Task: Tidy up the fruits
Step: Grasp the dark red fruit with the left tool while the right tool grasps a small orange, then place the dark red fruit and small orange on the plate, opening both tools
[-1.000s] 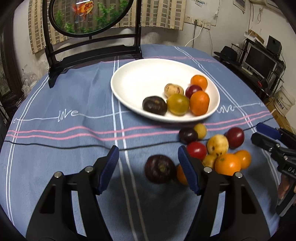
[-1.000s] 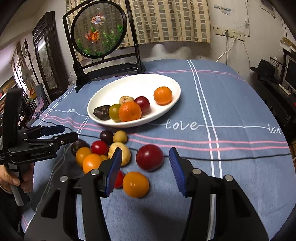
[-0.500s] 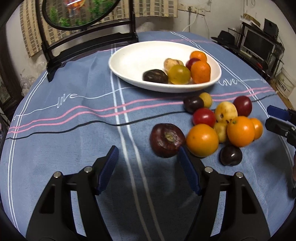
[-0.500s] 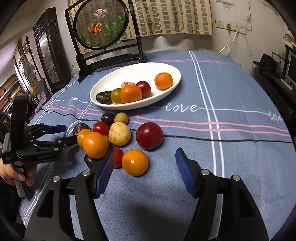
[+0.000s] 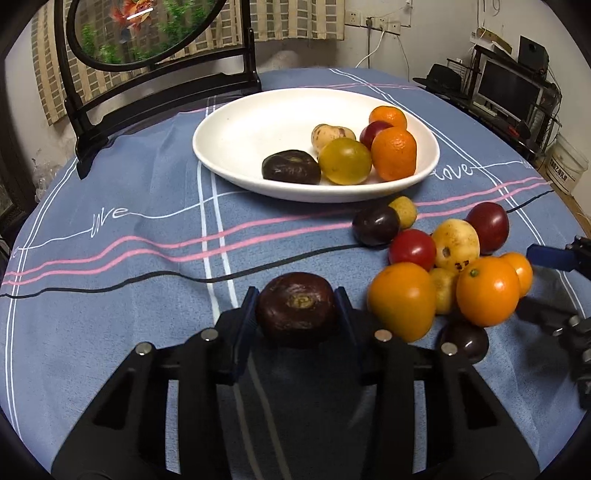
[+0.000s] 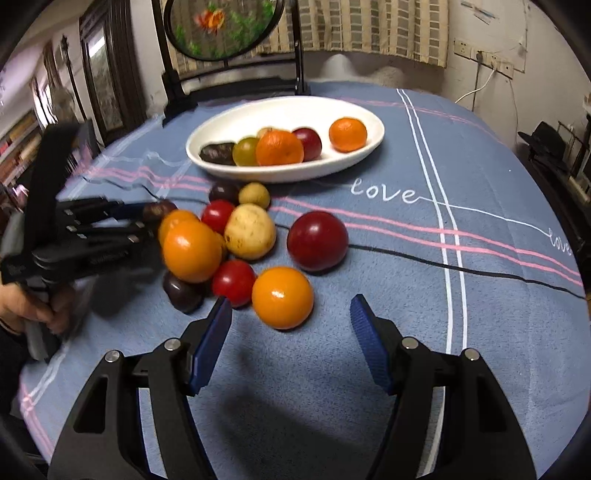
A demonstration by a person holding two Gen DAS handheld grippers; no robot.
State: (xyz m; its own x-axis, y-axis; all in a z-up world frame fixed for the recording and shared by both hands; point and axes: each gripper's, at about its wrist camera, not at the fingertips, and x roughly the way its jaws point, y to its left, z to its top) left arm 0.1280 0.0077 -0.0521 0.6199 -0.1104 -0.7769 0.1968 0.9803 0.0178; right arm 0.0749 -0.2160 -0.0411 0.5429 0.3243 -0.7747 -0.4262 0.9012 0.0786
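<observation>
While its jaws are closing, the left tool (image 5: 297, 308) has a dark purple-brown fruit (image 5: 297, 309) between its blue pads (image 5: 246, 325), and both pads lie against the fruit's sides as it sits on the blue striped cloth (image 5: 140, 240) covering the bench. Just to the right of that fruit lies an orange (image 5: 402, 300), the nearest of a loose cluster of fruit on the cloth: a second orange (image 5: 488, 291), a yellow speckled fruit (image 5: 456, 243), a red tomato-like fruit (image 5: 412, 249), a dark red plum (image 5: 487, 228), a dark purple plum (image 5: 375, 226) and a small yellow fruit (image 5: 404, 211) touching it. A small dark fruit (image 5: 465, 341) lies at the near edge of the cluster.

Beyond the cluster stands a white oval dish (image 5: 236, 147) holding a dark purple fruit (image 5: 291, 167), a yellow-green fruit (image 5: 345, 160), two oranges, a red fruit and a pale speckled one, all gathered at its right end.

The right tool (image 6: 290, 323) stands open over the cloth with nothing between its pads; a lone orange (image 6: 282, 297) lies just ahead of it, near its left pad, and a large red plum (image 6: 317, 240) sits beyond, apart from the others. At the left edge of the right wrist view, a person's hand (image 6: 26, 308) grips the left tool's handle. A round framed fish picture (image 6: 221, 26) on a dark stand stands at the far side of the bench.
</observation>
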